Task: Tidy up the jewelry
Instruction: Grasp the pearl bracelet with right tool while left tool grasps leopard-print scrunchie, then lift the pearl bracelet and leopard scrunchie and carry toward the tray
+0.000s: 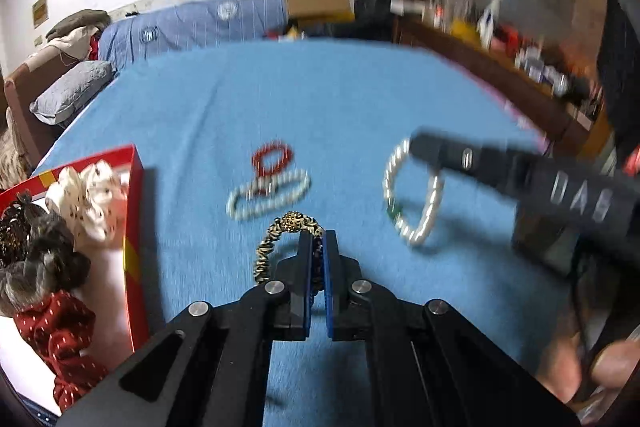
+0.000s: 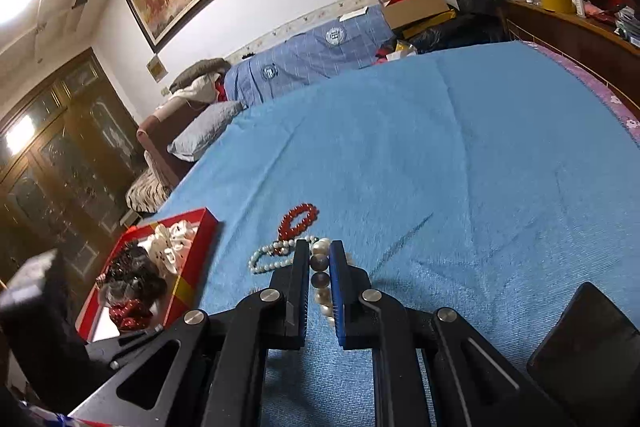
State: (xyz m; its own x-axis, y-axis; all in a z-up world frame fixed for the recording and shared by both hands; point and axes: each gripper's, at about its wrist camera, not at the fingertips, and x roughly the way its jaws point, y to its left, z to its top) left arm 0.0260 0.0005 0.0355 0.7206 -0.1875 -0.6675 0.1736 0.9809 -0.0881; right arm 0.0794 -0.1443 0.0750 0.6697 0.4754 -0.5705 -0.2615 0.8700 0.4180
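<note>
My left gripper (image 1: 318,237) is shut on a leopard-print hair tie (image 1: 267,251), held just above the blue bedspread (image 1: 320,107). My right gripper (image 2: 320,247) is shut on a large pearl bracelet (image 2: 320,267) with dark beads; the left wrist view shows that bracelet (image 1: 414,199) hanging from the right gripper (image 1: 416,147). A red bead bracelet (image 1: 272,157) and a small pearl bracelet (image 1: 268,195) lie together on the bedspread, also in the right wrist view, the red (image 2: 298,221) above the pearl one (image 2: 276,255). A red box (image 1: 134,227) at left holds several scrunchies (image 1: 94,203).
The red box (image 2: 200,251) sits at the bed's left edge. A dark phone-like slab (image 2: 584,343) lies at lower right. A grey pillow (image 2: 204,133) and a blue quilt (image 2: 316,55) are at the far end. A cluttered wooden shelf (image 2: 568,19) runs along the right.
</note>
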